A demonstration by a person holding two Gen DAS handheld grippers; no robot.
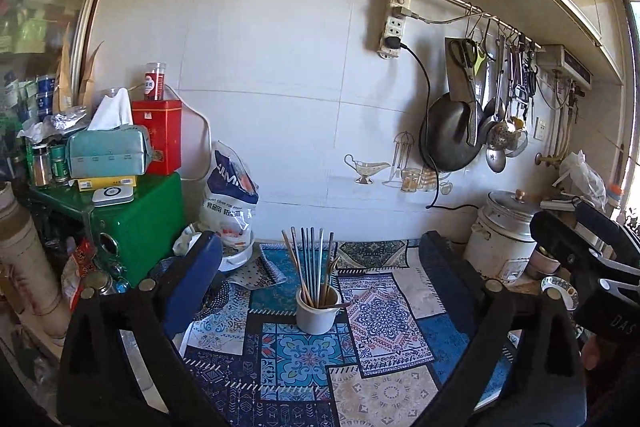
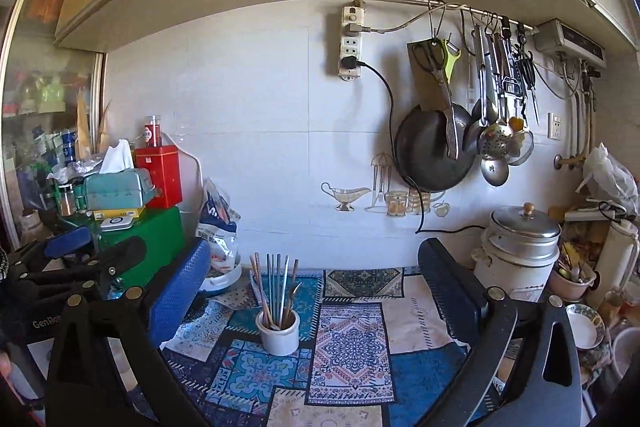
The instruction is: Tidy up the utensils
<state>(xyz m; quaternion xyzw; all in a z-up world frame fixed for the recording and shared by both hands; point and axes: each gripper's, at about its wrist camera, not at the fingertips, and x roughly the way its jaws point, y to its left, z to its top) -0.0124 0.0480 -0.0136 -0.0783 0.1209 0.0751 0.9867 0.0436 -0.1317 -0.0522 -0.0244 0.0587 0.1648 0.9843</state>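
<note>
Left gripper: jaws stood wide apart, nothing between them. Right gripper: likewise spread, empty. Patchwork cloth: covered the counter beneath both. White ceramic cup: upright at the cloth's centre, well ahead of the fingers, holding the chopsticks, metal and wooden, and a spoon whose handle leaned over the rim. Judged: sticks light, stiff, the metal ones slippery, best pinched mid-shaft above the rim; cup heavier, breakable. Beyond: rice cooker, hung wok.
</note>
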